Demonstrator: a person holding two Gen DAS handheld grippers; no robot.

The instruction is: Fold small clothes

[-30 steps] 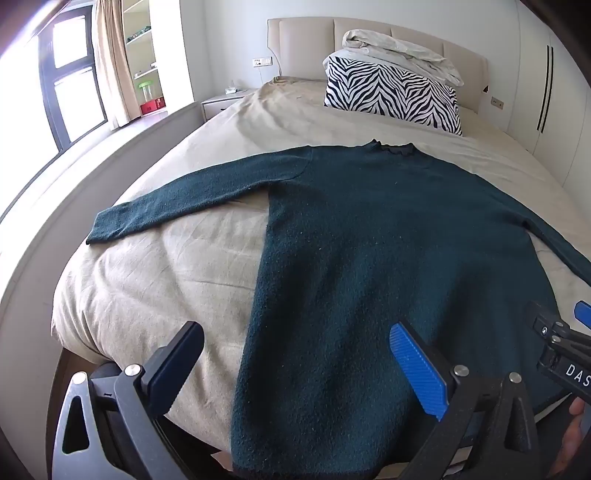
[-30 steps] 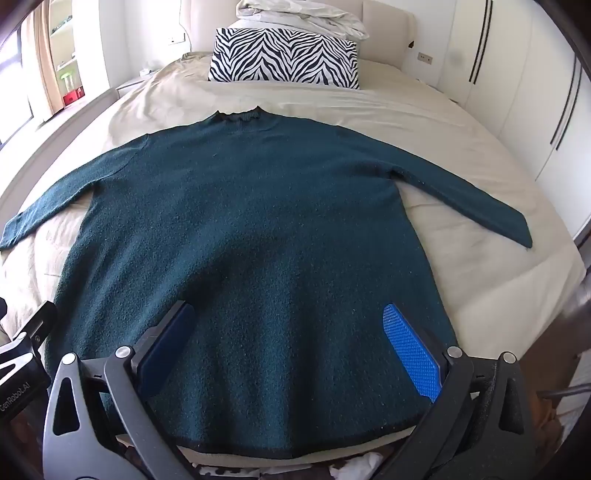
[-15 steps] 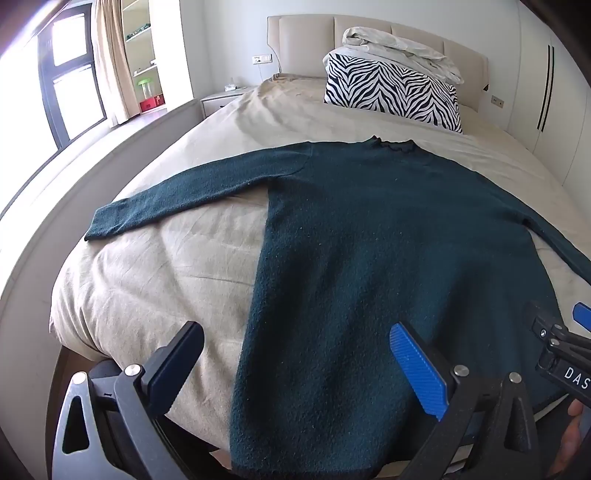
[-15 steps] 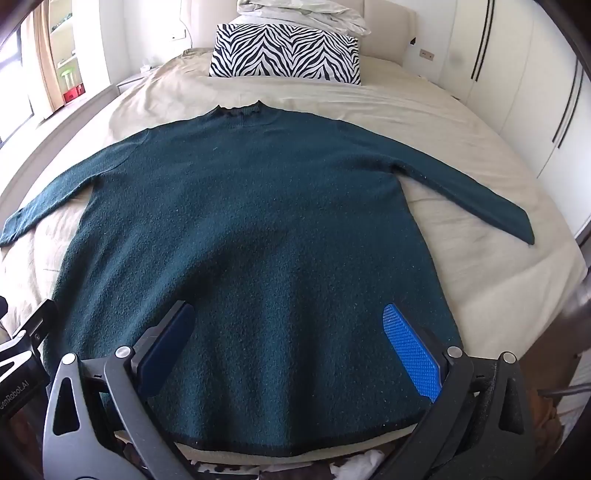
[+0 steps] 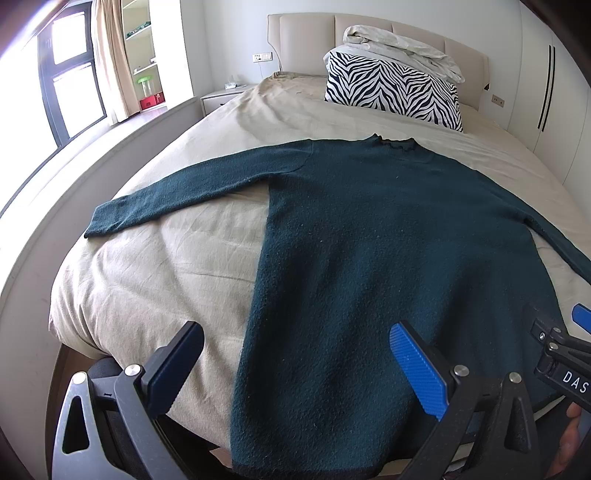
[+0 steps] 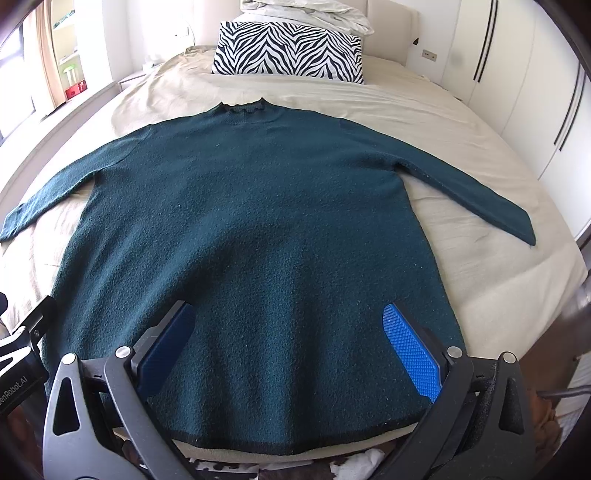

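Note:
A dark teal long-sleeved sweater [image 5: 369, 240] lies flat on the beige bed [image 5: 155, 266], neck toward the headboard, both sleeves spread out. It also shows in the right wrist view [image 6: 258, 221], hem at the bed's near edge. My left gripper [image 5: 295, 362] is open and empty, above the sweater's lower left side edge. My right gripper [image 6: 291, 343] is open and empty, above the lower right part of the hem. The right gripper's edge shows at the far right of the left wrist view [image 5: 561, 354].
A zebra-striped pillow [image 6: 288, 51] with a crumpled white duvet [image 6: 306, 11] on top rests against the headboard. A nightstand [image 5: 225, 96] and window [image 5: 62, 85] are to the left. White wardrobe doors [image 6: 535, 92] are to the right.
Both grippers have drawn back slightly and risen a little; the sweater sits a bit lower and farther in both views. The sweater itself has not moved.

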